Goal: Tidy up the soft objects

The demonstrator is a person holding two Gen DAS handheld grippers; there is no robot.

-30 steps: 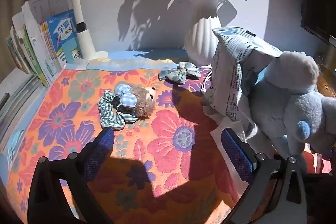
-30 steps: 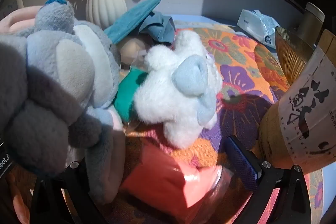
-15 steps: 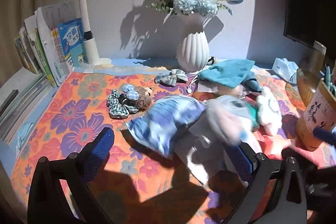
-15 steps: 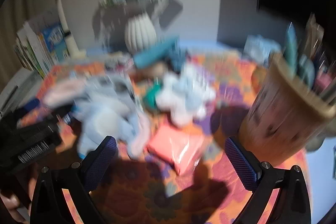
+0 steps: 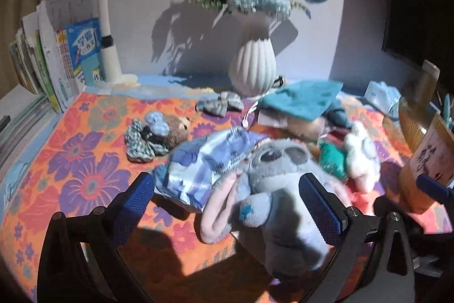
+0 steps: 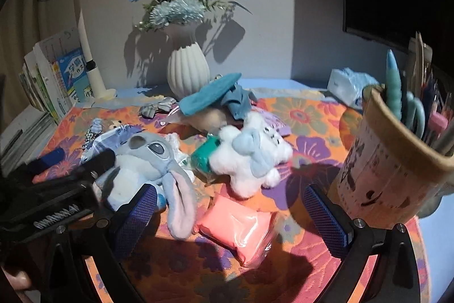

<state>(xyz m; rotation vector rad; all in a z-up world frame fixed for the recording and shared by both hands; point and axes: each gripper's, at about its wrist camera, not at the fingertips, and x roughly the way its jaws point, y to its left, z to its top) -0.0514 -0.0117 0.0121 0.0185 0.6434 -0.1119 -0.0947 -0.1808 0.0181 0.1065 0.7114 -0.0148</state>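
Note:
A grey-blue plush toy (image 5: 272, 183) with long pink-lined ears lies on the flowered cloth, between the open fingers of my left gripper (image 5: 232, 203); it also shows in the right wrist view (image 6: 147, 161). A blue-white printed pouch (image 5: 204, 163) lies under its head. A white plush (image 6: 249, 155) and a green soft item (image 6: 203, 158) lie to the right. A pink wrapped pack (image 6: 238, 226) lies between the open fingers of my right gripper (image 6: 235, 220). Both grippers hold nothing.
A white ribbed vase (image 5: 252, 70) with flowers stands at the back. A teal cloth (image 5: 300, 98), a checked bow (image 5: 221, 104) and a small bear with scrunchies (image 5: 159, 132) lie mid-table. Books (image 5: 56, 61) stand left. A pen holder (image 6: 397, 161) stands right.
Both grippers have pulled back and up from the pile. The grey-blue plush and pouch, upright a second ago, now lie flat on the cloth.

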